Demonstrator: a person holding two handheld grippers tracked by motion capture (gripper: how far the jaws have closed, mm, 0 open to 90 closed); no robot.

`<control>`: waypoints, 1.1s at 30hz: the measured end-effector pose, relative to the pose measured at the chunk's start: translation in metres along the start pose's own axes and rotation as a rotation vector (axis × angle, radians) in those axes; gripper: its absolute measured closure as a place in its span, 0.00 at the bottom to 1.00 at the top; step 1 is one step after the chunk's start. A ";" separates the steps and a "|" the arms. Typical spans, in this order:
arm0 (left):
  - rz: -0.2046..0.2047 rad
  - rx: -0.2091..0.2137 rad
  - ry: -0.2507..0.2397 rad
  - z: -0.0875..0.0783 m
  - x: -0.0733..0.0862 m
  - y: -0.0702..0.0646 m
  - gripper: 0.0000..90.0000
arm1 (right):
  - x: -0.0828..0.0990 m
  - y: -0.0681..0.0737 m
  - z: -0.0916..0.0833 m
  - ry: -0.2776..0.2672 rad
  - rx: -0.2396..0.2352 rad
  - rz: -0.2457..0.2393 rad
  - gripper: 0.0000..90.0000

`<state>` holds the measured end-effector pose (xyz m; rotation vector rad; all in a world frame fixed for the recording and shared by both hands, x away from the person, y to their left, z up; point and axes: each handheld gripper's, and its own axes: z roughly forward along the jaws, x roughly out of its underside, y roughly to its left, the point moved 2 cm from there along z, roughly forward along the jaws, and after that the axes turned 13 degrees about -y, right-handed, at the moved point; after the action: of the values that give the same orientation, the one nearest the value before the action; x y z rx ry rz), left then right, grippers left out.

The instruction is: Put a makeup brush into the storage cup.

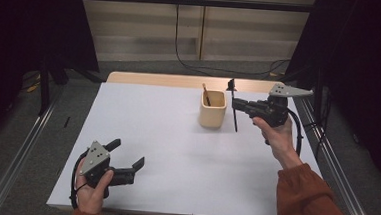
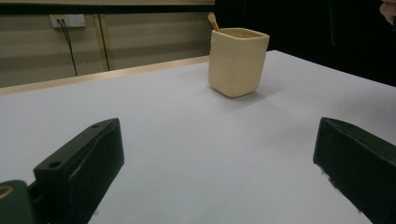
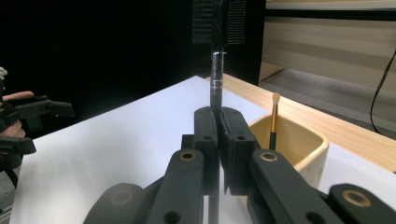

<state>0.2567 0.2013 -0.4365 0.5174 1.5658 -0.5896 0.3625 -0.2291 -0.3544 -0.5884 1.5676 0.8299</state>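
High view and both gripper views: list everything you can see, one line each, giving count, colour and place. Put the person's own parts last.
Table: one, white top with a pale wood far edge, centre of the high view.
Cup: one, cream, squarish, standing on the far middle of the table.
Small brush: one, light tip with a brownish-gold handle, standing in the cup.
Black brush: one, upright, clamped in the right gripper beside the cup.
Wall socket: one, white, on the far wall.
Left gripper: one, black, jaws open, near left of the table.
Right gripper: one, black, shut on the black brush.
Sleeve: one, rust orange, right forearm.
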 end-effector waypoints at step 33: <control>0.006 0.001 0.002 0.000 0.000 -0.001 0.02 | -0.022 -0.023 0.031 -0.031 0.028 0.004 0.95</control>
<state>0.2560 0.2012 -0.4360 0.5237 1.5651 -0.5857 0.4030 -0.2203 -0.3377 -0.5500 1.5503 0.8157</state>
